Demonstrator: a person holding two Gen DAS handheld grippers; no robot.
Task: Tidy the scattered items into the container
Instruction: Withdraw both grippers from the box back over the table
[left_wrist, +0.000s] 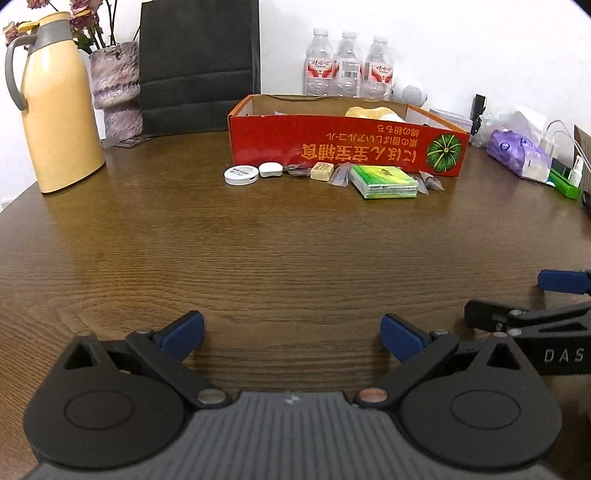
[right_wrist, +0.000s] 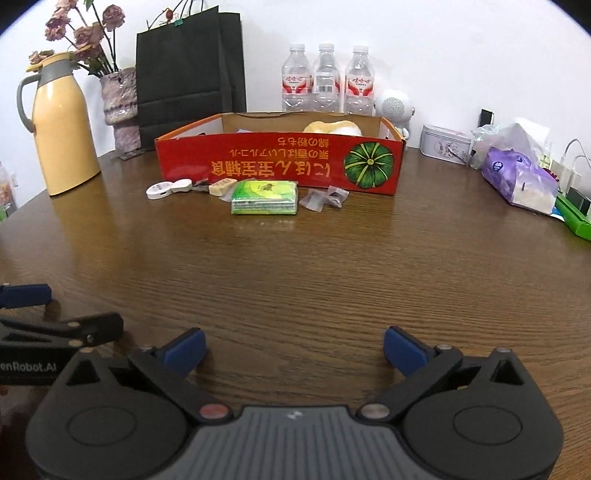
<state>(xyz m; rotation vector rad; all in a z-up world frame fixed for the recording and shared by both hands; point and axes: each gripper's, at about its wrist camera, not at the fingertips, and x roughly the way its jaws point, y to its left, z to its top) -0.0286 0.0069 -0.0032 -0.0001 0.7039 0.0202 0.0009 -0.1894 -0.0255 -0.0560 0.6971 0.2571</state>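
A red cardboard box (left_wrist: 332, 151) (right_wrist: 258, 166) with a pumpkin picture stands at the far middle of the wooden table. In front of it lie a white round case (left_wrist: 241, 174) (right_wrist: 159, 190), a small white case (left_wrist: 270, 169) (right_wrist: 183, 184), a beige block (left_wrist: 322, 171) (right_wrist: 221, 186), a green tissue pack (left_wrist: 384, 181) (right_wrist: 265, 197) and small clear packets (left_wrist: 430, 182) (right_wrist: 325, 199). My left gripper (left_wrist: 291, 336) is open and empty, near the table's front. My right gripper (right_wrist: 294, 349) is open and empty beside it.
A yellow thermos jug (left_wrist: 55, 110) (right_wrist: 61, 133), a vase (left_wrist: 116, 88) and a black paper bag (left_wrist: 199, 62) stand at the back left. Three water bottles (left_wrist: 347, 66) stand behind the box. A purple tissue pack (right_wrist: 517, 181), a tin (right_wrist: 445, 144) and chargers crowd the right.
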